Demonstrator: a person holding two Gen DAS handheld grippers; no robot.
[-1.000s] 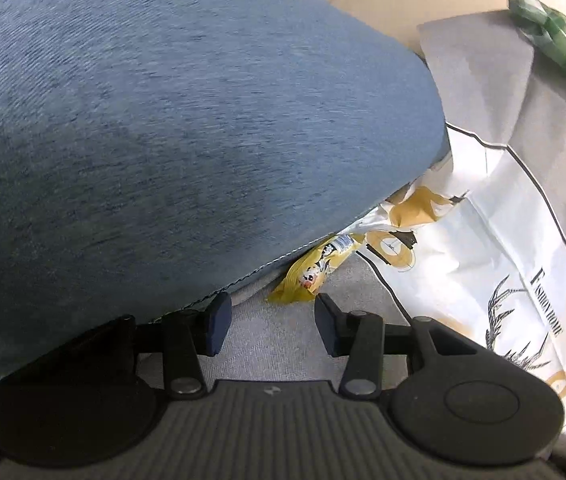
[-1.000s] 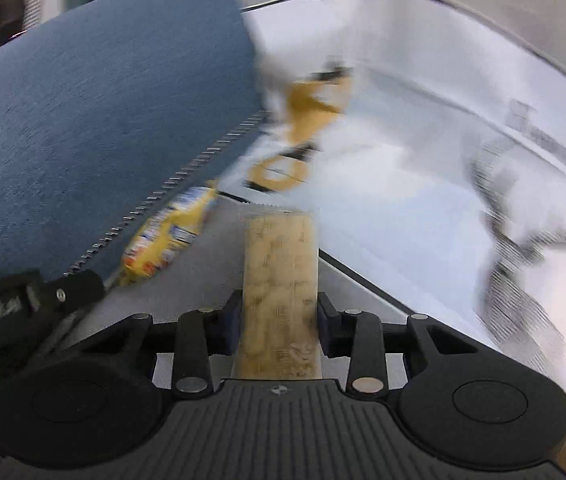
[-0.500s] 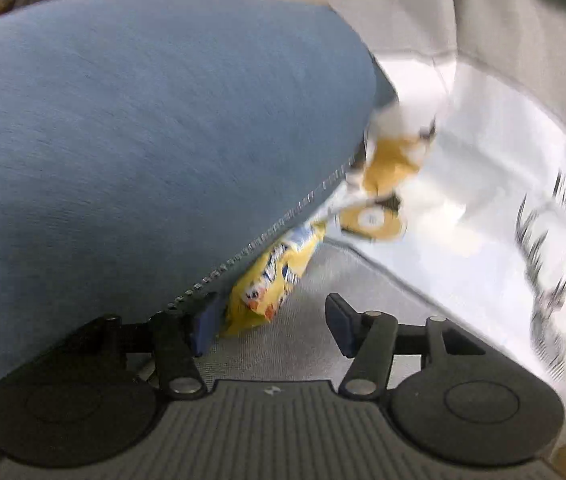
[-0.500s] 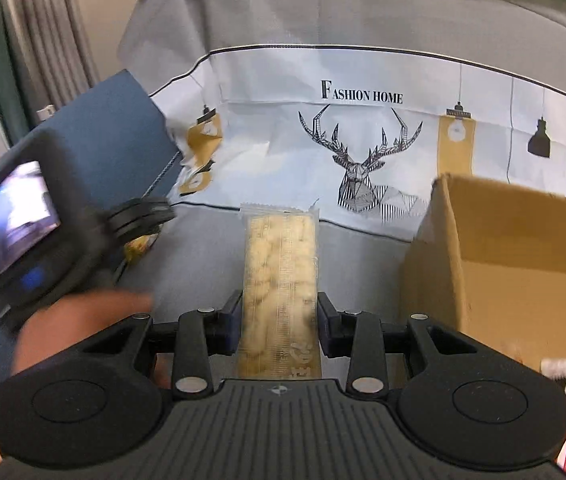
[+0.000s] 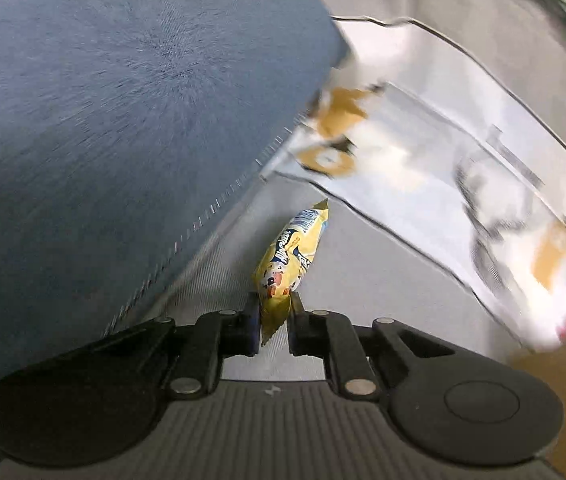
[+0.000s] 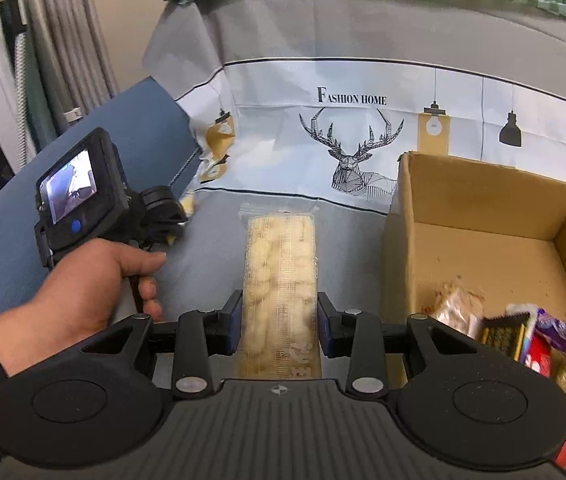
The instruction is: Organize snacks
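In your left wrist view, your left gripper [image 5: 274, 318] sits at lower centre with its fingers closed on the crimped bottom end of a yellow snack packet [image 5: 289, 260], which stands up from the pads and leans toward the upper right over the grey sheet [image 5: 363, 280]. A blue cushion [image 5: 123, 120] fills the upper left of the frame, its zipper edge running diagonally down just left of the packet. A white printed cloth [image 5: 423, 168] crosses the right side, blurred, and a brown patch shows at the lower right edge; you cannot tell what it is from here. In your right wrist view, your right gripper [image 6: 279, 324] at lower centre has its fingers pressed against both long sides of a clear wrapped bar of pale puffed pieces [image 6: 281, 272], which points straight up the frame. To the right stands an open cardboard box [image 6: 483, 200] with several wrapped snacks [image 6: 523, 332] piled in its near corner. At the left your hand [image 6: 83, 280] holds the other gripper's handle, with a bit of yellow showing at its tips.
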